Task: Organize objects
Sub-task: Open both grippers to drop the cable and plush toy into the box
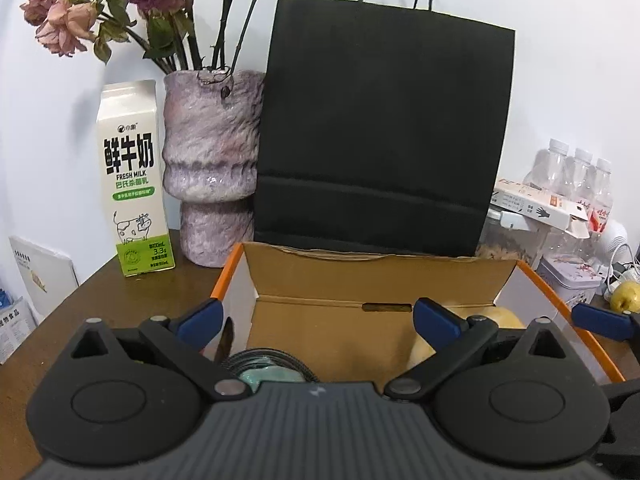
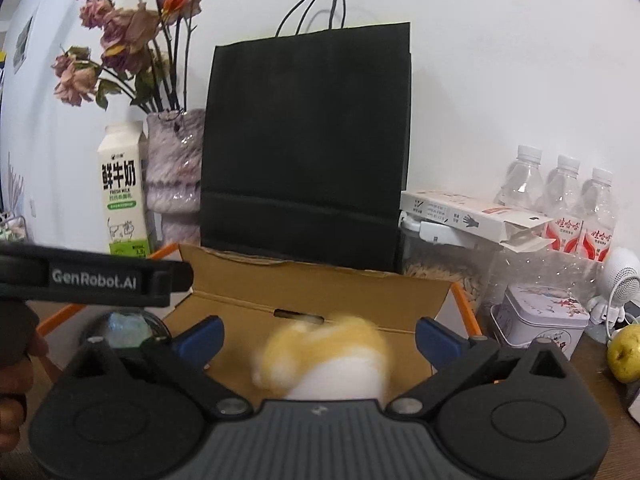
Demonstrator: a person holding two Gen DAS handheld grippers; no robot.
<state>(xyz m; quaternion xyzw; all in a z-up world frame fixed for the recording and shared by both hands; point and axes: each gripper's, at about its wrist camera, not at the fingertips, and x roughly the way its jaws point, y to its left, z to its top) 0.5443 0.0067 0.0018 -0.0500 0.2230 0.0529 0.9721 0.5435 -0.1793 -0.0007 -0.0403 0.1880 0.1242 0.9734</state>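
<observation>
Left gripper (image 1: 318, 318) jaws spread wide, nothing between pads; box (image 1: 376, 276) straight ahead and below, round dark-rimmed item (image 1: 266, 368) inside just under its left finger. Right gripper (image 2: 318, 338) jaws spread wide, pads touching nothing; blurred yellow-white plush (image 2: 324, 354) between fingers, apart from both, over box interior. Bag (image 2: 308, 148) upright behind box. Carton (image 1: 132, 176), vase (image 1: 212, 164) ahead-left.

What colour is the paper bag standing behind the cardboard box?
Black: the paper bag shows best in the left wrist view.
</observation>
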